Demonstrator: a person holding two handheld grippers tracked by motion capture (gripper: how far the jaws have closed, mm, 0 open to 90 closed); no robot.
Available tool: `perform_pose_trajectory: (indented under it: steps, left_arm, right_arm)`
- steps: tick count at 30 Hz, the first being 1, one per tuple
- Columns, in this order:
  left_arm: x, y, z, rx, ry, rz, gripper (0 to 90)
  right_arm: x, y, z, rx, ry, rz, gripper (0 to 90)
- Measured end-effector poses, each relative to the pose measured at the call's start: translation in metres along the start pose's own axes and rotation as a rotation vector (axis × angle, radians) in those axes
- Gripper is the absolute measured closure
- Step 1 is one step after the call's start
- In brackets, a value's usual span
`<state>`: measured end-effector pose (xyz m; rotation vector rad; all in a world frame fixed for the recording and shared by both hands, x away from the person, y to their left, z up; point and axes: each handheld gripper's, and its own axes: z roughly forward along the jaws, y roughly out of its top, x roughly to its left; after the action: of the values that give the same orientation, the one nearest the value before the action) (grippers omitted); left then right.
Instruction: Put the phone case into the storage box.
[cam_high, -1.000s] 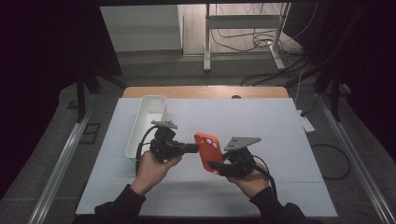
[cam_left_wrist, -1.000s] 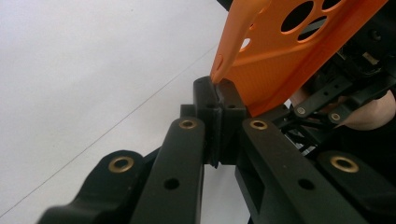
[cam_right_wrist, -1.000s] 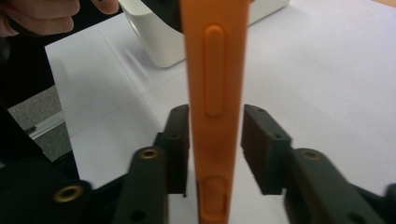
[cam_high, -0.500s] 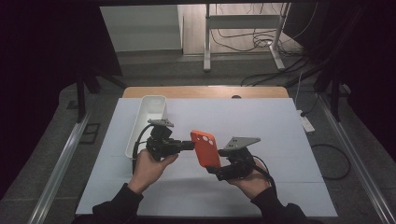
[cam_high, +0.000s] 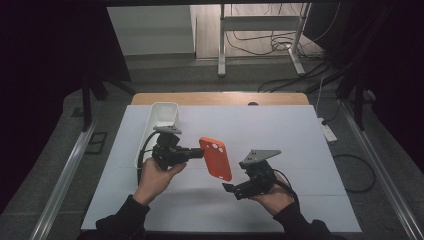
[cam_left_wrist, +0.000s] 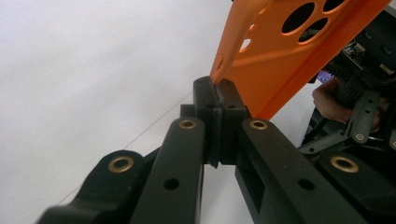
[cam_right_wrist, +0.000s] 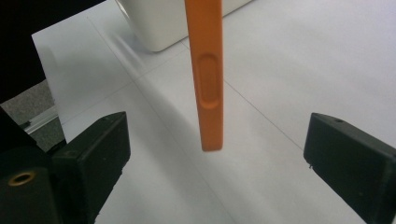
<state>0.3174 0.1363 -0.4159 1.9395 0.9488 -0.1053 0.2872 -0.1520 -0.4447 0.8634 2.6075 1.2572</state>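
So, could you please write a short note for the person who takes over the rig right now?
Left gripper: shut on the edge of the orange phone case, holding it in the air over the white table.
Right gripper: its jaws have just been opening and now stand wide, apart from the case; in the right gripper view the case hangs between them, untouched.
White bin: on the table, beyond the left gripper.
Done: the case is passed from right to left.
Left: probably carry the case to the bin, though that is only my guess.
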Motion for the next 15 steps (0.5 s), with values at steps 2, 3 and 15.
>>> perform_pose_trajectory:
  steps: [2, 3, 15]
  left_arm:
    - [0.001, 0.0, -0.002, 0.003, 0.007, 0.001, 89.3]
    - [0.001, 0.0, -0.002, 0.003, 0.007, 0.001, 89.3]
    - [0.009, 0.001, -0.011, -0.009, 0.045, -0.001, 89.3]
  right_arm:
    - [0.0, -0.001, -0.001, -0.001, 0.001, 0.005, 4.1]
    - [0.0, -0.001, -0.001, -0.001, 0.001, 0.005, 4.1]
    - [-0.001, -0.008, -0.014, 0.011, -0.021, -0.003, 0.5]
